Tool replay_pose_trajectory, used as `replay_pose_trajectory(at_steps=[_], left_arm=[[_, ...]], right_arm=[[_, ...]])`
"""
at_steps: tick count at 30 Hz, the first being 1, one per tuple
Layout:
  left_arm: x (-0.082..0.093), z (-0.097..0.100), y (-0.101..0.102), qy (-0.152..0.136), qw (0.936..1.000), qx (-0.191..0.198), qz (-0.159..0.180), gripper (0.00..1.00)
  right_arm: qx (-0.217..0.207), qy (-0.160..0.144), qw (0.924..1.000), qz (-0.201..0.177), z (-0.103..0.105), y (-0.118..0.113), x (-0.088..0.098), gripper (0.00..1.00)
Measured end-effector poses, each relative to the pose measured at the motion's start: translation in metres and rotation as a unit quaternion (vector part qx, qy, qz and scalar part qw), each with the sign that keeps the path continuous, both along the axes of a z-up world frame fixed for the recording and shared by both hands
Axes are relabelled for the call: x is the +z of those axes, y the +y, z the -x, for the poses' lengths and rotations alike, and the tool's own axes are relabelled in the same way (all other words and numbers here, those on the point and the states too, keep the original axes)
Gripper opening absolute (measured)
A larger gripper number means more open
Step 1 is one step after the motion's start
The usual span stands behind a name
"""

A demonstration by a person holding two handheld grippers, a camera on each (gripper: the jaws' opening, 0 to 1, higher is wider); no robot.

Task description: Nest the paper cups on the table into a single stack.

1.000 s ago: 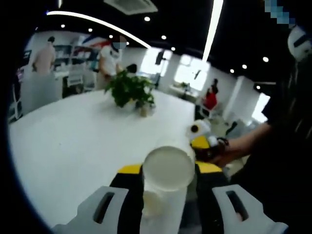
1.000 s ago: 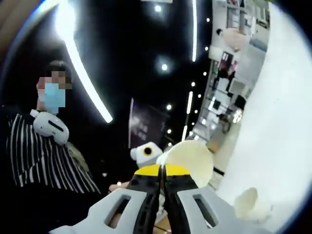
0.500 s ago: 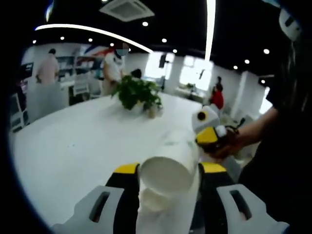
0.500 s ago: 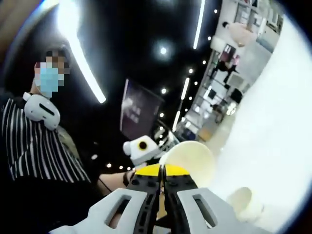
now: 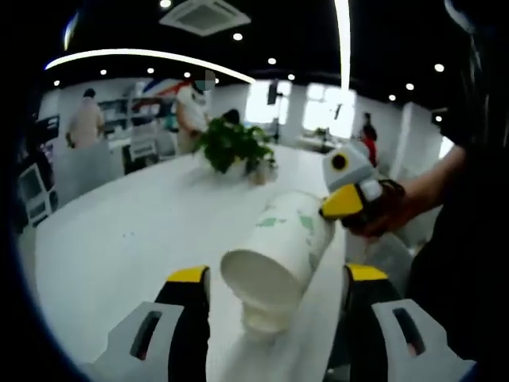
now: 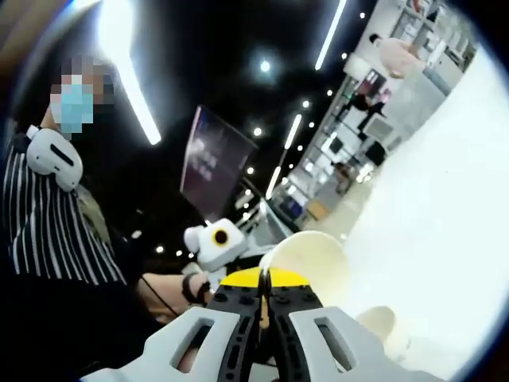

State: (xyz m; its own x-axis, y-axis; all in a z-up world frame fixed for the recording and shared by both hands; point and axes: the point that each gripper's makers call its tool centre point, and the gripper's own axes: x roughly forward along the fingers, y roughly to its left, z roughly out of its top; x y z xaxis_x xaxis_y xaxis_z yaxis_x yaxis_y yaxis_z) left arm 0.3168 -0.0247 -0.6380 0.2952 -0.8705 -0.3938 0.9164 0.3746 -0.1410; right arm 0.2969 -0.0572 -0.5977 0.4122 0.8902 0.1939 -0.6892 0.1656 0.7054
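In the left gripper view, the left gripper (image 5: 274, 286) stands with its jaws wide apart, touching nothing I can make out. Between them and a little beyond lies a paper cup (image 5: 278, 248), tipped on its side above the white table (image 5: 135, 239), its base end toward the camera and its green-printed wall running away to the upper right. A second cup (image 5: 265, 316) pokes out beneath it, pale and blurred; whether the two are nested or merely overlap cannot be told. The upper cup's far end meets the right gripper (image 5: 343, 203), which enters from the right in a person's hand (image 5: 390, 215); where the yellow tips bite is hidden behind the cup. A potted plant (image 5: 235, 147) stands further back on the table, and people move in the room behind, too small to read.

In the right gripper view, the right gripper (image 6: 263, 288) has its jaws pressed together, pinching the near rim of the cup (image 6: 310, 259), whose open mouth faces the camera. The cup's lower part is cut off by the jaws. A second cup's rim (image 6: 380, 322) shows low to the right, blurred against the table (image 6: 445, 207). The left gripper (image 6: 208, 247) sits left of the cup, its jaws hidden.
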Motion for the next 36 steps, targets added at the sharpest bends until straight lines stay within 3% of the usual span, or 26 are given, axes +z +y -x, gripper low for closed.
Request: replay_pose_trajectory(at_steps=[10, 14, 19, 23, 26, 30, 31, 33, 35, 36], left_arm=[[-0.006, -0.009, 0.012, -0.01, 0.9992, 0.039, -0.001, 0.86], [-0.007, -0.016, 0.02, -0.016, 0.9977, 0.066, 0.004, 0.99], [-0.007, -0.015, 0.029, -0.022, 0.9967, 0.079, -0.001, 0.99], [-0.011, -0.015, 0.039, -0.028, 0.9958, 0.087, -0.011, 0.99], [-0.009, -0.018, 0.046, -0.031, 0.9944, 0.101, -0.005, 0.99], [-0.013, -0.018, 0.052, -0.034, 0.9934, 0.109, -0.007, 0.99], [-0.013, -0.017, 0.053, -0.036, 0.9934, 0.109, -0.009, 0.99], [-0.019, -0.015, 0.056, -0.037, 0.9935, 0.107, -0.016, 0.99], [-0.026, -0.013, 0.061, -0.034, 0.9932, 0.107, -0.03, 0.99], [-0.027, -0.013, 0.062, -0.034, 0.9932, 0.107, -0.032, 0.99]], right_arm=[[-0.036, 0.034, 0.9987, 0.013, -0.011, -0.021, -0.009, 0.0], [-0.045, 0.035, 0.9979, 0.031, -0.013, -0.028, -0.011, 0.0], [-0.05, 0.036, 0.9974, 0.036, -0.02, -0.033, -0.007, 0.0], [-0.031, 0.004, 0.9942, 0.103, -0.022, -0.029, -0.007, 0.0], [-0.008, -0.027, 0.9862, 0.163, -0.018, -0.023, -0.008, 0.0], [0.036, -0.074, 0.9651, 0.249, -0.011, -0.015, -0.01, 0.0], [0.045, -0.091, 0.9547, 0.28, -0.01, -0.015, -0.013, 0.0], [0.082, -0.153, 0.915, 0.364, -0.005, -0.011, -0.019, 0.0], [0.106, -0.181, 0.8935, 0.397, -0.001, -0.006, -0.02, 0.0], [0.113, -0.19, 0.8872, 0.405, 0.0, -0.004, -0.019, 0.0]])
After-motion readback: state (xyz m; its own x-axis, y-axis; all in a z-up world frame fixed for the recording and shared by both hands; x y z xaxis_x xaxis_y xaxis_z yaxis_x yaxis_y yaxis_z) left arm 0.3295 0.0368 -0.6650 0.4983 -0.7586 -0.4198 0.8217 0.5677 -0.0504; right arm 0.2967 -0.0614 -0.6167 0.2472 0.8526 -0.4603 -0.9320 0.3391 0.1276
